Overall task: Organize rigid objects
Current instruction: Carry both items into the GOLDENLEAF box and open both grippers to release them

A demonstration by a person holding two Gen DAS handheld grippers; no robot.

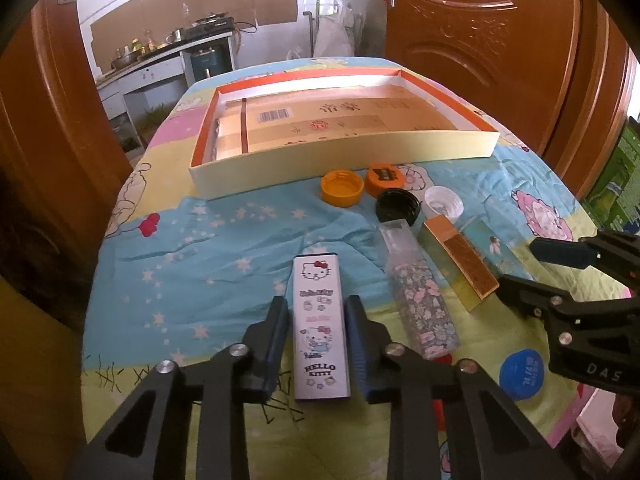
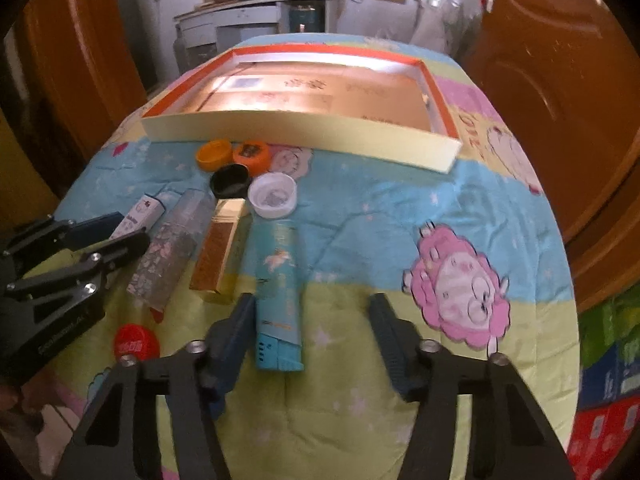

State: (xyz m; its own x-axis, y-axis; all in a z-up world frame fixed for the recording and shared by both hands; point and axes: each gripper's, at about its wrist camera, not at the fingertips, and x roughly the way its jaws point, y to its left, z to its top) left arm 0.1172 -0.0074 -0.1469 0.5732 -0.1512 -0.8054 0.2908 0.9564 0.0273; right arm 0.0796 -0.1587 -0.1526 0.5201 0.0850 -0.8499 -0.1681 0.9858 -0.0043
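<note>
White and printed with cartoon cats, a slim box (image 1: 321, 326) lies on the quilted cloth (image 1: 224, 240) nearer than the shallow tray (image 1: 344, 160), pinched by the left gripper (image 1: 318, 344); the right gripper (image 2: 312, 332) stands half open around a blue box (image 2: 279, 296), unpressed.

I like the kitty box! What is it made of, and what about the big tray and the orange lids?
The Hello Kitty box looks like smooth printed cardboard or maybe tin; its sharp edges and slight sheen leave that open. The big tray seems to be matte cardboard, with thin folded cream walls. The two orange lids look like moulded plastic, one showing screw ridges inside.
</note>
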